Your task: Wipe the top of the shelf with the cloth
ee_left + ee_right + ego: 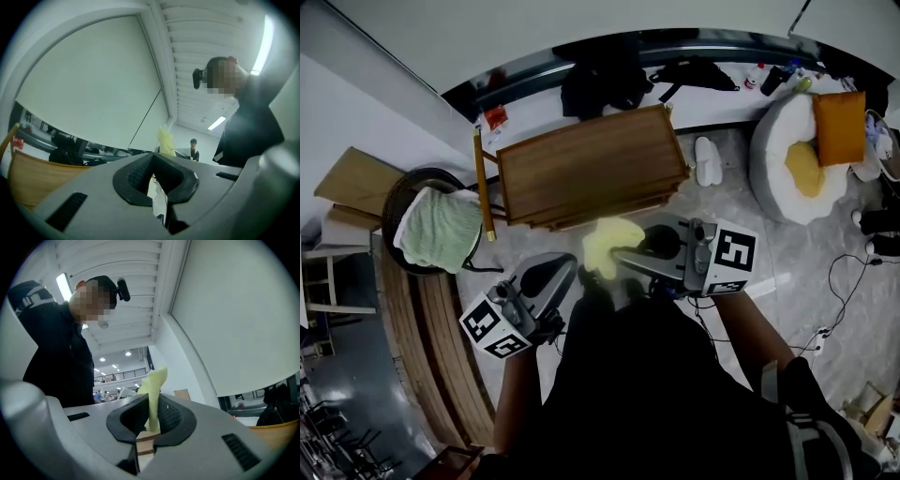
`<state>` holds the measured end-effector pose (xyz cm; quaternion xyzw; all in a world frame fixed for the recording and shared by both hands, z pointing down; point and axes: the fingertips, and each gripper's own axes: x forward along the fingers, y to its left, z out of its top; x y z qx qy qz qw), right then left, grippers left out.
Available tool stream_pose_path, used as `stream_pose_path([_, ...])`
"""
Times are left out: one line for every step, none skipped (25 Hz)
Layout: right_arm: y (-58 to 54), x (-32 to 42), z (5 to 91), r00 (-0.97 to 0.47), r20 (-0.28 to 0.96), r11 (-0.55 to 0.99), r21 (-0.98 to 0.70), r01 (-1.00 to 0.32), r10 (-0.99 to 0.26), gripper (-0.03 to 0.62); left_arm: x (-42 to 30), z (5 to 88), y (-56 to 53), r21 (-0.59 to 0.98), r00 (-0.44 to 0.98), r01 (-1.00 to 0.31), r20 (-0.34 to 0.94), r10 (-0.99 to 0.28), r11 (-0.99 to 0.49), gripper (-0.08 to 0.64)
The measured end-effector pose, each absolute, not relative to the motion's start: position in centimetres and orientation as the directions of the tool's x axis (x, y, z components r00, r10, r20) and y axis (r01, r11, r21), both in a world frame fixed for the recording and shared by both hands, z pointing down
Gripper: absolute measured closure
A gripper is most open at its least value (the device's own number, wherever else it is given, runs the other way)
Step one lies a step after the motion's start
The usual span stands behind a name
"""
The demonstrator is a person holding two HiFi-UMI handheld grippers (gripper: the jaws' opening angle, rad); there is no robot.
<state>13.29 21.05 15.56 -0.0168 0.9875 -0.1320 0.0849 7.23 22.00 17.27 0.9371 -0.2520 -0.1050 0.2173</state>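
Grey marbled floor (pixel 750 253), white walls, ceiling strip lights.

Item 1: wooden shelf (pixel 591 169), top bare, standing on the floor ahead of the person.

Item 2: left gripper (pixel 562 270), held low at the person's left and angled toward the shelf. Its jaws are drawn together to a narrow slit, with nothing between them.

Item 3: right gripper (pixel 619 255), held level and pointing left across the body. Its jaws are clamped on the cloth (pixel 607 239).

Item 4: cloth, pale yellow. One fold is pinched between the right pads and the rest stands up past the jaw tips. It is just in front of the shelf's near edge, not on its top, and near the left gripper's tip.

Surroundings: round chair with green towel (pixel 441 230) at left; white beanbag (pixel 778 169) with orange cushion (pixel 839 127) at right.
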Motion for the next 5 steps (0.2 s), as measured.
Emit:
stream_pose_path([21.06,13.28,15.44,-0.984,-0.167,0.965,-0.263,-0.009,-0.055,0.551,7.45,17.36,22.13,0.447,0.856,-0.431,-0.072,-0.511,-0.784,0.551])
stream_pose_path([21.07,13.28,15.39,-0.984,-0.168,0.965,-0.263,-0.008,-0.054,0.552,7.64,17.35,22.32,0.442,0.861,-0.426,-0.068,-0.504,-0.789,0.549])
stream_pose_path([21.09,13.28,15.37,-0.984,-0.168,0.965,-0.264,-0.008,-0.054,0.551,7.81,17.26,22.56,0.442,0.866,-0.417,-0.073,-0.495,-0.794,0.551])
stream_pose_path([21.11,13.29,15.37,-0.985,-0.166,0.964,-0.264,-0.008,-0.054,0.552,7.98,17.16,22.82,0.444,0.871,-0.405,-0.08,-0.485,-0.799,0.551])
stream_pose_path([21.13,13.31,15.38,-0.985,-0.164,0.964,-0.265,-0.009,-0.054,0.551,8.15,17.06,23.1,0.446,0.875,-0.392,-0.088,-0.475,-0.805,0.551])
